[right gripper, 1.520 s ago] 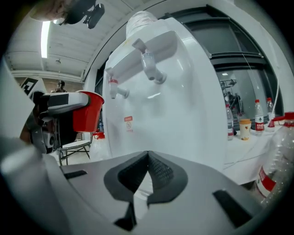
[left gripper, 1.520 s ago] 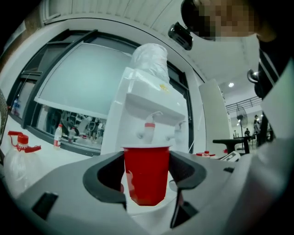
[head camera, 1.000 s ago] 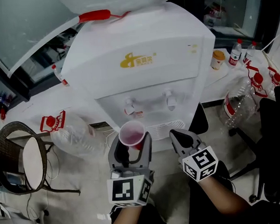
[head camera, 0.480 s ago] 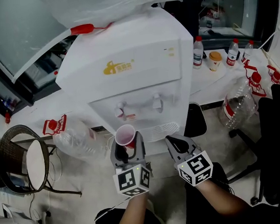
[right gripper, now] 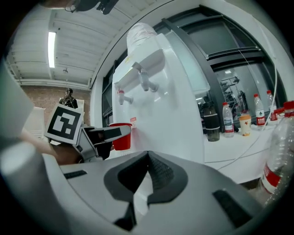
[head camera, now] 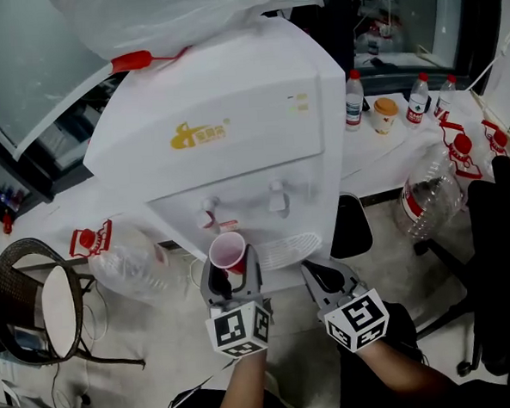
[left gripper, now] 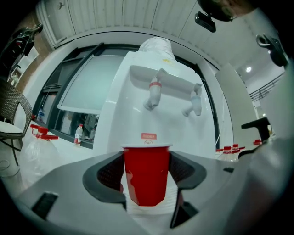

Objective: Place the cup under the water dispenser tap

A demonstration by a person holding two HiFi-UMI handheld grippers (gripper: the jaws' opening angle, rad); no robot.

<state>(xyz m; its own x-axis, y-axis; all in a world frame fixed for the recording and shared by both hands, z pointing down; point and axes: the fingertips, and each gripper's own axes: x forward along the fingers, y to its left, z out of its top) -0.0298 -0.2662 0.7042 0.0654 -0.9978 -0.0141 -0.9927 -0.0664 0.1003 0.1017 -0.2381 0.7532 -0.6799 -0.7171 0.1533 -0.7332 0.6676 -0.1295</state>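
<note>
A red cup stands upright between the jaws of my left gripper, which is shut on its sides. In the left gripper view the cup is in front of the white water dispenser, below and a little left of the red-collared tap. The blue-collared tap is further right. From the head view the cup is just in front of the drip tray. My right gripper is beside it on the right, shut and holding nothing, its pads meeting in its own view.
A wicker chair stands at the left. Large empty water bottles lie on the floor at the left and the right. A black chair is at the far right. Small bottles stand on the white counter behind.
My left gripper has come down with the cup and drawn closer to the dispenser's front. The right gripper has moved slightly along with it.
</note>
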